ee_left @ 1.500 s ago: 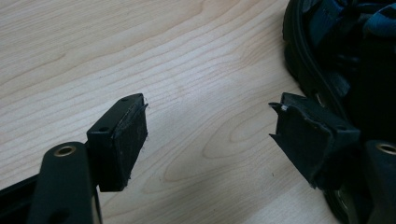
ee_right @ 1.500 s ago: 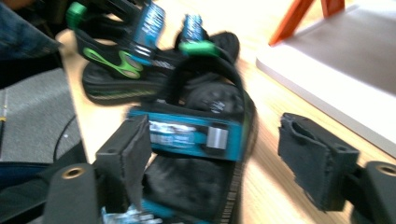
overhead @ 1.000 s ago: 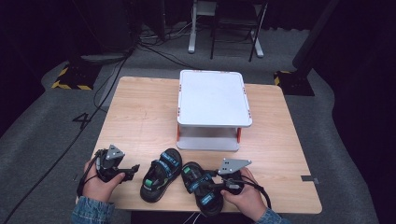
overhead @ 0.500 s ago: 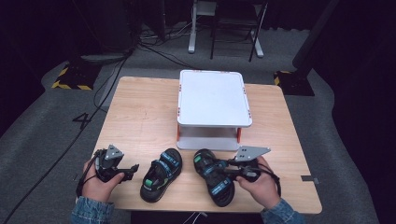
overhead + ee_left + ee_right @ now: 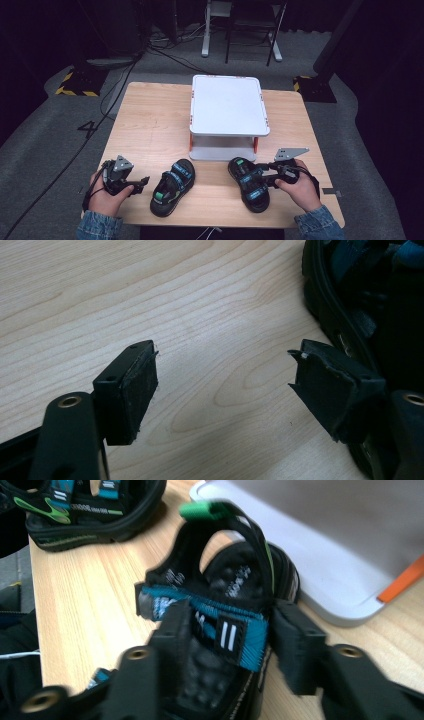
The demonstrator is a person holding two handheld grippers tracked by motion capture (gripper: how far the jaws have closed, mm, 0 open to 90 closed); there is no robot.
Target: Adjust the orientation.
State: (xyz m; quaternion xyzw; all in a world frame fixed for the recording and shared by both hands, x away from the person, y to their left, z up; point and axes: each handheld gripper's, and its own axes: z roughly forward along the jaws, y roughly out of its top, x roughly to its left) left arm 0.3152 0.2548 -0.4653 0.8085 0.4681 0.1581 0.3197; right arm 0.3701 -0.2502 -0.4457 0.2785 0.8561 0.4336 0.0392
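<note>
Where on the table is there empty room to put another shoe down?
The bare wood left of the white stand, up to the table edge, is widest. There is a narrower strip right of the stand, and a gap between the left sandal and right sandal. The near edge is crowded with sandals, the left gripper and the right gripper.

- My right tongs (image 5: 267,179) have carried the right sandal (image 5: 248,183) from the bottom centre of the high view towards the lower right, away from the left sandal (image 5: 172,186).
- Their jaws have just been opening, the blue strap (image 5: 220,625) between them.
- That sandal now lies near the white stand's (image 5: 227,105) foot.
</note>
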